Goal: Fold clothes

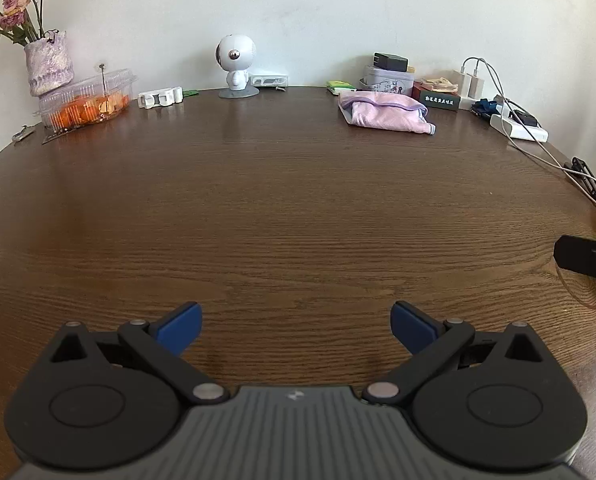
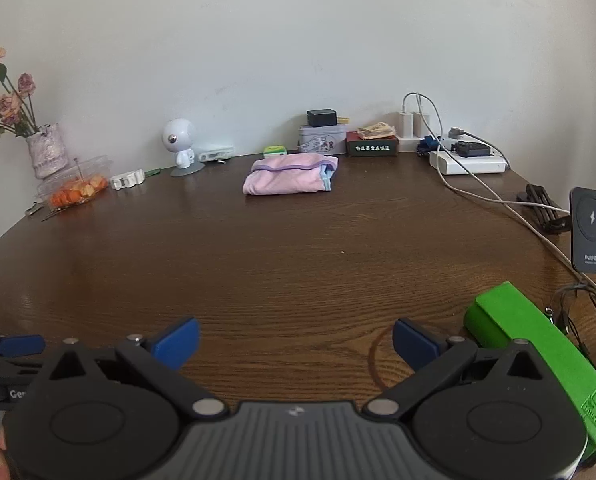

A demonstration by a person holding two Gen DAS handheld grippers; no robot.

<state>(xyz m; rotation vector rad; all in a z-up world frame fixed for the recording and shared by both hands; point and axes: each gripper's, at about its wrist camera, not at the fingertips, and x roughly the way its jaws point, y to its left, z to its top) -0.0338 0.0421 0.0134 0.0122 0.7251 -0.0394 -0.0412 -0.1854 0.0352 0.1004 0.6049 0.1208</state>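
Jaws of both the left gripper (image 1: 296, 328) and right gripper (image 2: 296, 342) stand spread and empty over bare desk (image 1: 298, 216), since the folded pink garment (image 1: 383, 114) lies parked by the far wall, seemingly finished

Pink garment (image 2: 288, 178) (lilac trim), brown wood-grain table (image 2: 298, 272), blue fingers (image 2: 176, 342)

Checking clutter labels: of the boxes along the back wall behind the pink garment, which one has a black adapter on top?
The pale printed tin, left of the dark red box, which carries tan paper instead; black adapter sits on its lid.
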